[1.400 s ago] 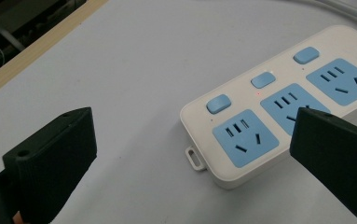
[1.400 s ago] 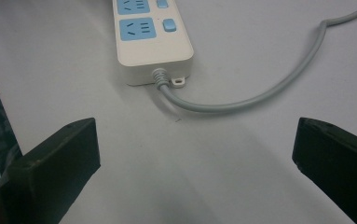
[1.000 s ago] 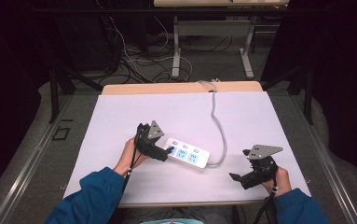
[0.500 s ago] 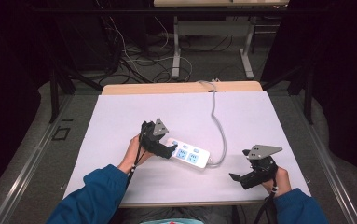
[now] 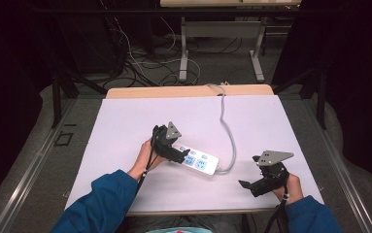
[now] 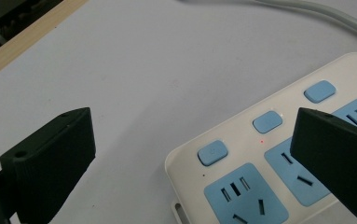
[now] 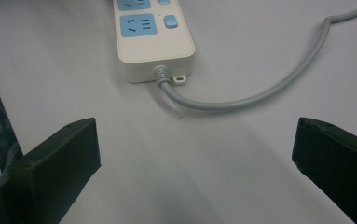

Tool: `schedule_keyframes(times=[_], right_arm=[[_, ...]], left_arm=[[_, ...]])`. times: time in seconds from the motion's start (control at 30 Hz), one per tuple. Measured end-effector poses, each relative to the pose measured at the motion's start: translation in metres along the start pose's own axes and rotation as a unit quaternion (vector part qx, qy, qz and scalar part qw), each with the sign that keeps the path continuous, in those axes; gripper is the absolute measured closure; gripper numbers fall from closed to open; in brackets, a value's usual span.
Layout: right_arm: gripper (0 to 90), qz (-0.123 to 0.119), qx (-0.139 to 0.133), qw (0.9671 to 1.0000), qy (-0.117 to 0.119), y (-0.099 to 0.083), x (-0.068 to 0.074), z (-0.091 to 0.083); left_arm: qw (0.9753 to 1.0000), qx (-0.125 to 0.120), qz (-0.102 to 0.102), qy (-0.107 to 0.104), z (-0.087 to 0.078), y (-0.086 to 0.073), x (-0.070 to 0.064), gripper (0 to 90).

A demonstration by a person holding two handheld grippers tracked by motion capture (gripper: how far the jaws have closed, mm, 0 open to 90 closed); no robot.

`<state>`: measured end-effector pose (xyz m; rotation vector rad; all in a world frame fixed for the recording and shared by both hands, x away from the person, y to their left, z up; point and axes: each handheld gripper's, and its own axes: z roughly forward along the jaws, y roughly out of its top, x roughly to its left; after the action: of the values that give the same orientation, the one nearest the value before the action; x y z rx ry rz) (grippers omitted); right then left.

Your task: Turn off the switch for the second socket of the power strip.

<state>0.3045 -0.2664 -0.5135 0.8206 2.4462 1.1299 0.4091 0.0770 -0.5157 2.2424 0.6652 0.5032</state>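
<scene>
The power strip [image 6: 278, 163] runs off the right and bottom edges of the left gripper view, partly behind one black jaw. Its grey cord [image 5: 227, 131] drops out of sight over the table's far edge [image 5: 188, 91]. Its socket markings are too small to read from above.

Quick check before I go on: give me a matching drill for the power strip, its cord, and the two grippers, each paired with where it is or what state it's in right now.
Things:
1. power strip
2. cord
3. left gripper
4. right gripper

Places or states:
A. open, apart from the strip, over bare table near the front edge
B. lies flat, white with blue sockets and buttons
C. open, jaws over the strip's button end
D. grey, loops from the strip's end and runs off the table's far edge

Pairs: 1-B, 2-D, 3-C, 4-A
</scene>
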Motion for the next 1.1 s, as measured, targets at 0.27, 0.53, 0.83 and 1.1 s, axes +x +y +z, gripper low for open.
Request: schedule_keyframes(times=[0.27,0.53,0.83,1.1], right_arm=[[0.1,0.000,0.001,1.0000,0.003,0.000,0.001,0.000],[0.1,-0.003,0.006,1.0000,0.006,0.000,0.000,0.001],[0.2,-0.004,0.008,0.9999,0.007,0.000,0.000,0.001],[0.4,-0.004,0.013,0.9999,0.008,0.000,0.001,0.001]], left_arm=[[1.0000,0.008,0.001,-0.003,0.007,0.002,-0.003,1.2],[0.9997,0.024,0.009,-0.005,0.014,0.003,-0.008,14.2],[0.9995,0.010,-0.001,-0.028,0.014,0.004,-0.011,46.0],[0.9984,0.000,0.004,-0.057,0.013,0.004,-0.012,69.7]])
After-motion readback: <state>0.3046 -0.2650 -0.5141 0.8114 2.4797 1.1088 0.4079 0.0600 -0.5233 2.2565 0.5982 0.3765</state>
